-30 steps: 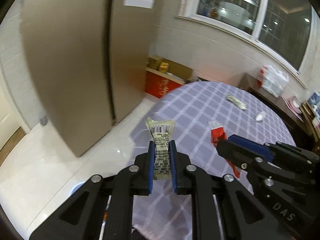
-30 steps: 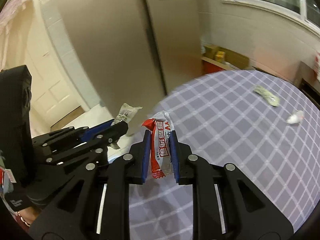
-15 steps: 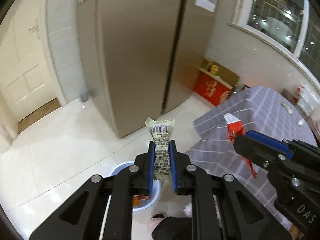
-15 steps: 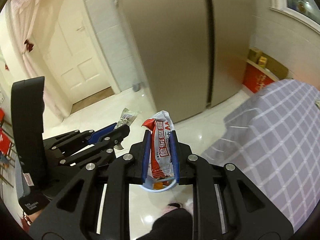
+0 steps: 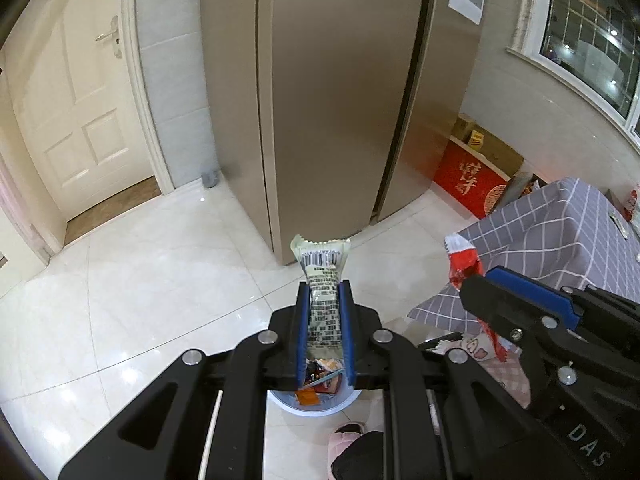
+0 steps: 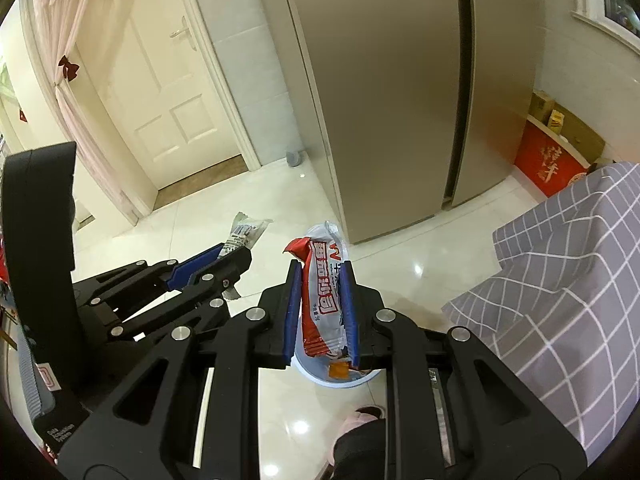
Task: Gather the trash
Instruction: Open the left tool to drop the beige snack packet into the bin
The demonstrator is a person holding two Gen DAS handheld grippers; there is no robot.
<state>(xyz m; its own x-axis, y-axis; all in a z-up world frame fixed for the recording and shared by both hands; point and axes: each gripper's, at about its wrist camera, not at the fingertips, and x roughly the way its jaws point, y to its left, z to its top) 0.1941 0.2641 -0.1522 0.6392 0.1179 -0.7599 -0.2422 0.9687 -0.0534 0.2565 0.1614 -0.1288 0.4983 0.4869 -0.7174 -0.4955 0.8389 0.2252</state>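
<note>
left gripper [image 5: 324, 312] jaws clamped on pale wrapper [image 5: 325, 276] | right gripper [image 6: 320, 300] jaws clamped on red wrapper [image 6: 322, 292] | both above bin [image 5: 312, 402] at 6 o'clock, which already holds scraps | we judge 2 drops left.

**Bright indoor light, sharp frames, heavy fisheye bend**

Both views evenly lit from overhead, warm-white cast. Small glare spots on the glossy floor tiles [image 5: 168, 280] [image 6: 418, 269]; soft sheen down the fridge [image 5: 340, 92] doors. Window [image 5: 592, 28] is dark w/ pinpoint lamp reflections. Shadows soft, mostly under the checked tablecloth [image 6: 568, 280]. No motion blur; wrapper print readable. Strong barrel distortion: door frame & fridge edges bow near the rim, black vignette in corners.
</note>
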